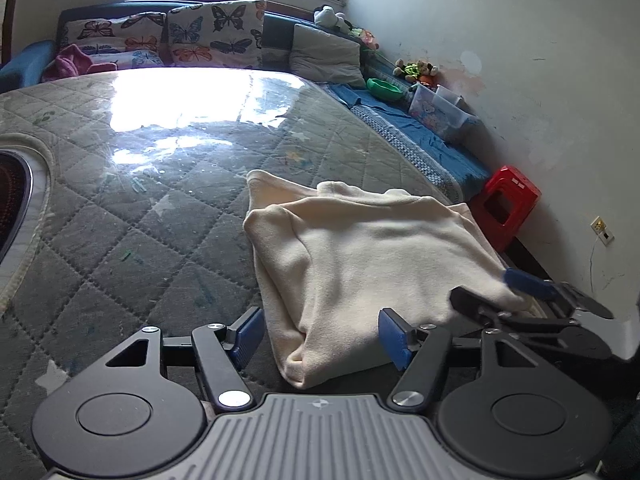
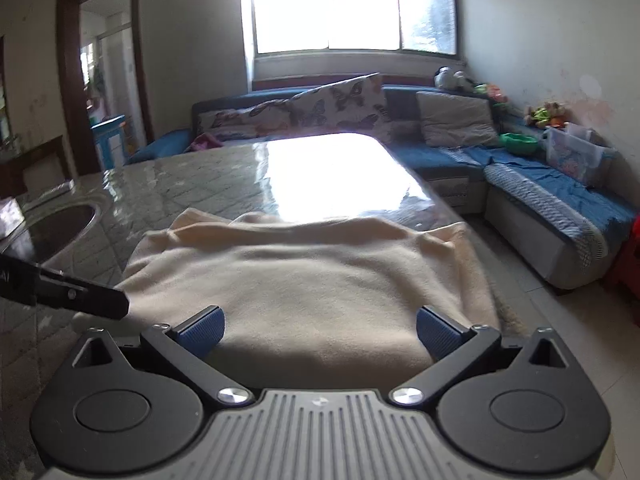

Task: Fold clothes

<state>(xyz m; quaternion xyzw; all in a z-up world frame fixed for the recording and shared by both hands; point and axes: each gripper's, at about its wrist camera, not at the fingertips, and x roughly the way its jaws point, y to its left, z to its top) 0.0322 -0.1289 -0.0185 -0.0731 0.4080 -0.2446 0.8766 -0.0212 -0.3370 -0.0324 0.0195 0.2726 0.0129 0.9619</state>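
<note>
Sunlit and cluttered, the room has a blue sofa (image 2: pixel 472 156) along the far wall under a bright window (image 2: pixel 352 4), with butterfly cushions (image 1: pixel 212 32) and soft toys on it. Nearer stands the bench (image 1: pixel 120 208), covered in a quilted grey pad under a glossy clear sheet that throws back the glare. On its near right part lies the cream garment (image 1: pixel 360 248), already doubled into a thick, roughly square bundle, its right edge close to the bench's edge. It looks like soft fleece: light, limp and not slippery, so it should sag wherever it is unsupported; I judge a folded edge or corner, pinched through all layers, the best hold. The left gripper (image 1: pixel 324 338) is released, its blue pads standing either side of the bundle's near left corner without pressing it. The right gripper (image 2: pixel 320 334) is spread wide over the near edge of the cloth, grasping nothing.
</note>
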